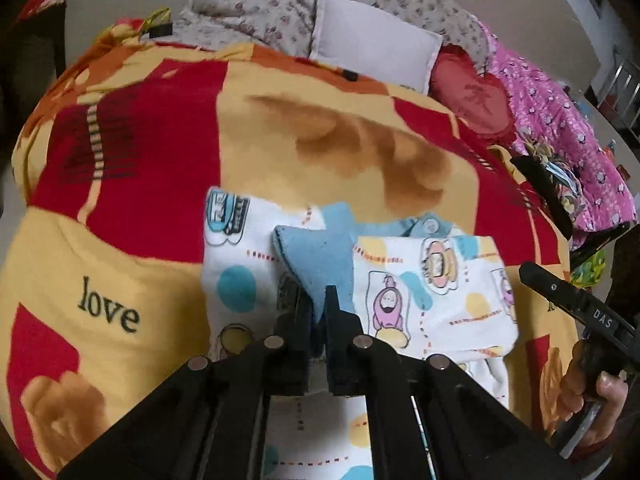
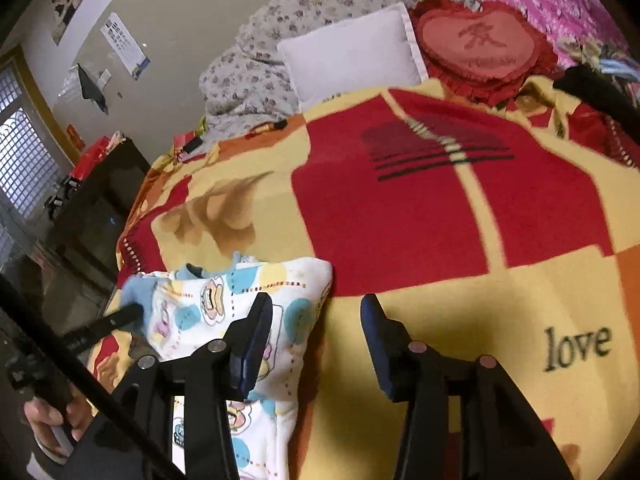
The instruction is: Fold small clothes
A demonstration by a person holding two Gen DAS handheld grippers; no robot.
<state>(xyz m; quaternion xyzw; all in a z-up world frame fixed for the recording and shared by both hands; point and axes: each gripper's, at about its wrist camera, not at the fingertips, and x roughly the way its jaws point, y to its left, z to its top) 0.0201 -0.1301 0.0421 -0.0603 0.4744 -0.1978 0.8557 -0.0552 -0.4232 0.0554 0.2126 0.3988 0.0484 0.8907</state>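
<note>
On the red-yellow blanket [image 2: 400, 220]: left gripper [image 1: 316, 312] clamped on blue cuff [image 1: 316, 256] of printed baby garment [image 1: 432, 296]; right gripper [image 2: 316, 320] approx. half open, empty, 1 finger over garment.

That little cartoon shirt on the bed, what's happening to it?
A person is folding it with a gripper tool in each hand. The left gripper is shut on the shirt's blue cuff. The right gripper is open, with nothing between its fingers; one finger is over the cartoon shirt, the other over the red and yellow blanket. The shirt looks only partly folded.
</note>
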